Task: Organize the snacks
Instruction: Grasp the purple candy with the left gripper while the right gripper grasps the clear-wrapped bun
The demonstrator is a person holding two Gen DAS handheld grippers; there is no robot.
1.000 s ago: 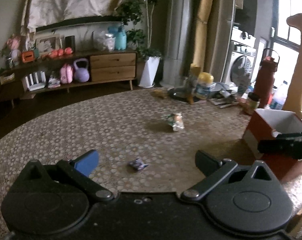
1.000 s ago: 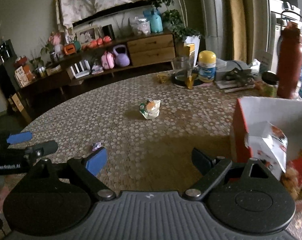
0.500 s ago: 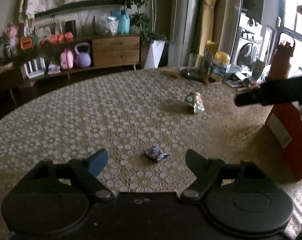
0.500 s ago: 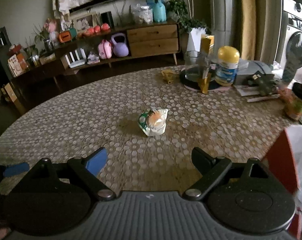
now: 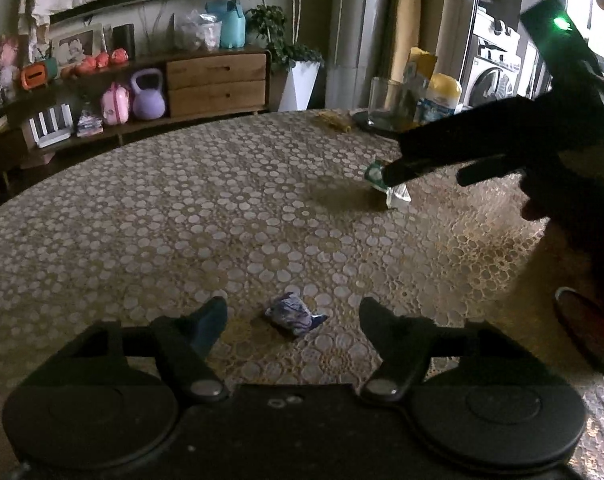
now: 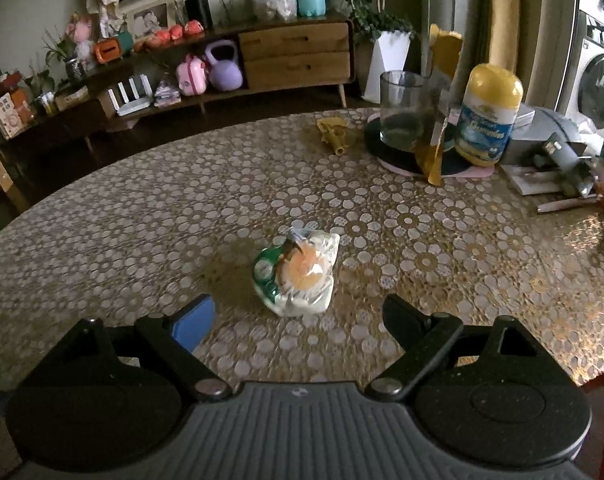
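A small blue-and-white wrapped candy [image 5: 296, 318] lies on the patterned tablecloth [image 5: 222, 220], between the fingertips of my left gripper [image 5: 292, 307]. Its jaws are closing and its pads stand clear of the candy on both sides. A green, white and orange snack packet [image 6: 298, 268] lies mid-table, just ahead of and between the fingers of my right gripper [image 6: 297, 302], which is wide open and does not touch it. In the left wrist view the right gripper [image 5: 422, 176] hangs over that packet [image 5: 398, 196] and hides most of it.
At the table's far right stand a glass [image 6: 400, 110], a yellow pouch [image 6: 440, 112] and a yellow-capped bottle [image 6: 488, 116] on a dark tray [image 6: 386, 152]. A small yellow object [image 6: 334, 132] lies near them. A red box edge [image 5: 582, 332] shows at right. A sideboard [image 6: 294, 56] lines the wall.
Both grippers have dropped and moved forward to their snacks. The left jaws have narrowed around the candy. The right gripper has swung left from the red box to over the green packet.
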